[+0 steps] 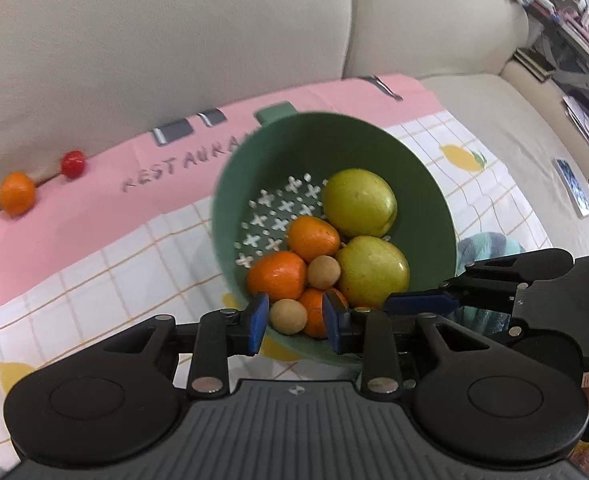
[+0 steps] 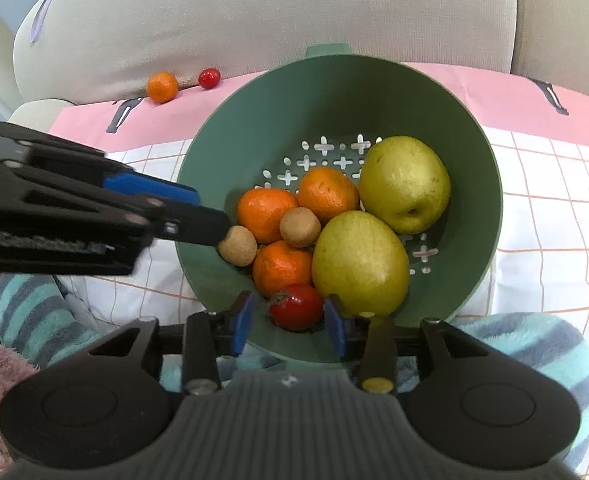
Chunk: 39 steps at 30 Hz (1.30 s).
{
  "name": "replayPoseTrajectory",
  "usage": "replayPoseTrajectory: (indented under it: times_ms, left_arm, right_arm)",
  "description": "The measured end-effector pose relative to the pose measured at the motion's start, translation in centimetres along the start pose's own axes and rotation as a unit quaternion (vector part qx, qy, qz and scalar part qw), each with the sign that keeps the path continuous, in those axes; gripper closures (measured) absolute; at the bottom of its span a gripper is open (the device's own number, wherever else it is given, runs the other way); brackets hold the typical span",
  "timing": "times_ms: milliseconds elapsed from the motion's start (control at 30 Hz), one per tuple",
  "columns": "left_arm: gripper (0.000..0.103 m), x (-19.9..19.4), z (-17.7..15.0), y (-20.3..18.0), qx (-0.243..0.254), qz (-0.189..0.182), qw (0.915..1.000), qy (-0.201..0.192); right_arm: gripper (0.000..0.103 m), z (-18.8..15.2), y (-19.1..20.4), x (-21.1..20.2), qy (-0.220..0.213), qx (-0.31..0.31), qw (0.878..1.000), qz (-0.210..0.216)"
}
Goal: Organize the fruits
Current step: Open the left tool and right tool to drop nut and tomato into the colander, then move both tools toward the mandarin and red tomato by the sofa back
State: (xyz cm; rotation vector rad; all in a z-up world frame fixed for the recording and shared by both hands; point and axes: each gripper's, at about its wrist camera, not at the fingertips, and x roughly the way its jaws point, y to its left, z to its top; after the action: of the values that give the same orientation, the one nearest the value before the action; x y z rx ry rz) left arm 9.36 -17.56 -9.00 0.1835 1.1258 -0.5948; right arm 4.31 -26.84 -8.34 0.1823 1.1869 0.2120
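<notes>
Both hand-held grippers hang released over the green colander [image 2: 486,184]: the left [image 1: 294,318] around a tan ball [image 1: 288,316], the right [image 2: 287,320] around a tomato [image 2: 297,307]. Oranges [image 2: 266,214] and pears [image 2: 404,184] lie inside too.

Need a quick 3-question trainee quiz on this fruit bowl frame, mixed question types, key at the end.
1. True or false: the red tomato sits between the right gripper fingers, inside the green colander.
2. How many green pears lie in the colander? A) one B) two C) three
3. Which fruits lie outside the colander, on the pink cloth edge?

Key: 1 true. 2 B: pears and. 3 One orange and one small red fruit by the sofa back.
</notes>
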Motion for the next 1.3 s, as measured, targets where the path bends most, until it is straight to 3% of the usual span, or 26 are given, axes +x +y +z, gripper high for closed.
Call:
replayPoseTrajectory:
  times_ms: [67, 267, 633, 1300]
  left_arm:
    - [0.067, -0.8, -0.1, 0.3, -0.006, 0.006, 0.9999, -0.008]
    - [0.067, -3.7, -0.3, 1.4, -0.012, 0.024, 0.9987, -0.043]
    - [0.065, -9.4, -1.4, 5.8, -0.053, 0.081, 0.9905, -0.098]
    - [0.065, -16.0, -4.9, 17.2, -0.156, 0.201, 0.9539, -0.160]
  right_arm:
    - [0.052, 0.1, 0.4, -0.4, -0.007, -0.001, 1.000, -0.006]
    - [0.044, 0.5, 1.5, -1.5, -0.028, 0.001, 0.999, -0.022]
    - [0.038, 2.3, 6.1, -2.6, -0.063, -0.035, 0.997, -0.022]
    - [0.032, 6.7, 15.3, -0.5, -0.097, -0.093, 0.991, 0.019]
